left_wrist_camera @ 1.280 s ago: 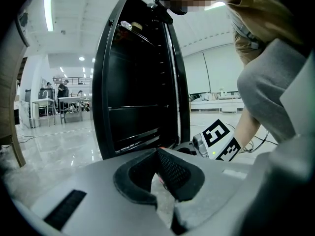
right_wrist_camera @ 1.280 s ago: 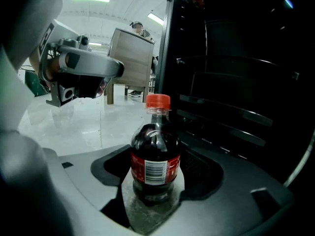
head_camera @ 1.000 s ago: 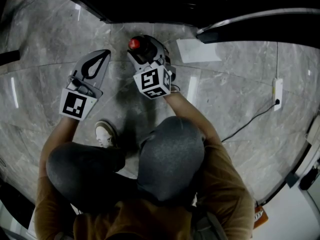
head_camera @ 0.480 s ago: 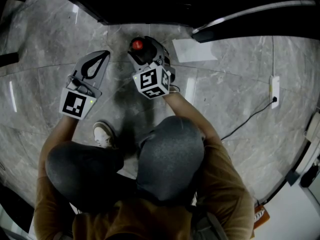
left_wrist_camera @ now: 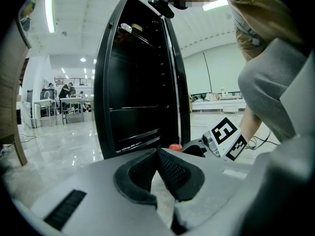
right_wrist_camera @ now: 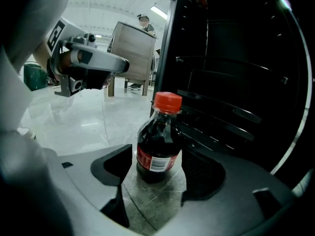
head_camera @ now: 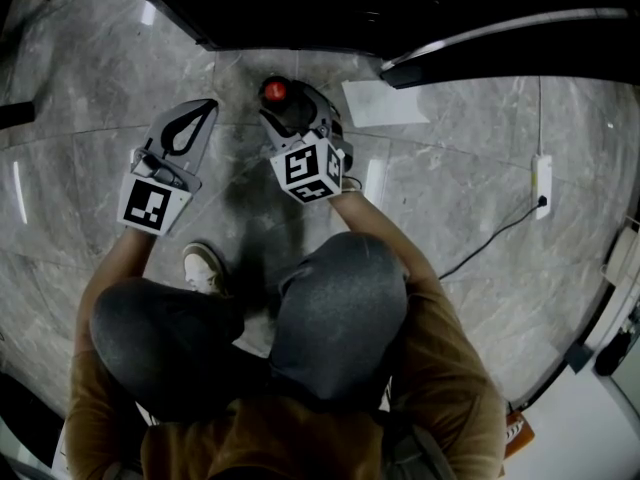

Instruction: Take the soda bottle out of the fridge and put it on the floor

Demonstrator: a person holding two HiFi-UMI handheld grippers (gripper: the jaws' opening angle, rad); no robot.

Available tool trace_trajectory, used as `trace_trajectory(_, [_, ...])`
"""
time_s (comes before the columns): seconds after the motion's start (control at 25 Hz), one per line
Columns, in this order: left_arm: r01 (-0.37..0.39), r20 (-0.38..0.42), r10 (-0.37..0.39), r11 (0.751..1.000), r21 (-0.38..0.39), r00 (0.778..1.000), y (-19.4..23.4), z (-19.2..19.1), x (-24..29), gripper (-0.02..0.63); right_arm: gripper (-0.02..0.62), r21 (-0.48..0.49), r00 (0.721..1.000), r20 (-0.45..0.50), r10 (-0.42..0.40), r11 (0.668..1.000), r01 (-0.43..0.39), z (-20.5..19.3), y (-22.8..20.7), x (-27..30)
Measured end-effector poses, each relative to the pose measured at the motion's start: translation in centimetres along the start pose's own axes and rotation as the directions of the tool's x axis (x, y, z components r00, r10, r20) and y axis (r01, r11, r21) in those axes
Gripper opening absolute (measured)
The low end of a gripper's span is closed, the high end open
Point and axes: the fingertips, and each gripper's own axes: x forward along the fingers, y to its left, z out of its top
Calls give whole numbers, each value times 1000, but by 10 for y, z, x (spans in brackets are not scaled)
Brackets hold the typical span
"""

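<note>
Hardly anything has shifted since a second ago: on the head view the right gripper [head_camera: 284,109] has edged a touch nearer me and to the right, and the left gripper [head_camera: 205,108] sits where it was. From the head camera I see the dark soda bottle with a red cap and red label [head_camera: 274,91] at the far end of the right gripper, upright on the grey marble floor [head_camera: 480,168], just near of the open black fridge [head_camera: 330,8]. The left gripper hangs to the bottle's left, apart from it. A white sheet of paper [head_camera: 385,103] lies on the floor just right of the right gripper.

On the left gripper view, the left gripper [left_wrist_camera: 158,155] has its pads pressed together at the tips with nothing between them. Beyond them, to the right, the red cap of the soda bottle [left_wrist_camera: 174,147] shows beside the right gripper [left_wrist_camera: 198,147], at the foot of the fridge [left_wrist_camera: 138,82].

On the right gripper view, the right gripper [right_wrist_camera: 156,177] has its jaws parted about a bottle's width. The soda bottle [right_wrist_camera: 158,146] stands between them on the floor [right_wrist_camera: 78,117], close against the right pad, with a thin strip of floor showing at the left pad. The fridge [right_wrist_camera: 236,82] rises just behind and right of it; the left gripper [right_wrist_camera: 120,64] hovers far left.
</note>
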Motion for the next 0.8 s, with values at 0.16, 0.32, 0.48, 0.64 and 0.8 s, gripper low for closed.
trace_trajectory(0.16, [-12,3,12,1000,-13,1000,4,1,1,2,296,-17,1000,-8,-7,1000,7,0,1,-5])
trace_trajectory(0.32, [-6,4,6,1000,-17,1000,1,1,7,2,296,-25,1000,-9,-14,1000,14,-1,-3,-13])
trace_trajectory(0.48, [-15,3,15,999,-32,1000,1,1,11,2,273,-36,1000,-9,-28,999,27,-5,-5,-23])
trace_trajectory(0.64, [-9,-12,9,999,-33,1000,-1,-4,16,2,240,-23,998,-11,-61,998,60,-14,-17,-30])
trace_trajectory(0.8, [-14,-18,14,999,-31,1000,-1,-4,18,2,192,-11,997,-1,-79,997,79,-14,-23,-34])
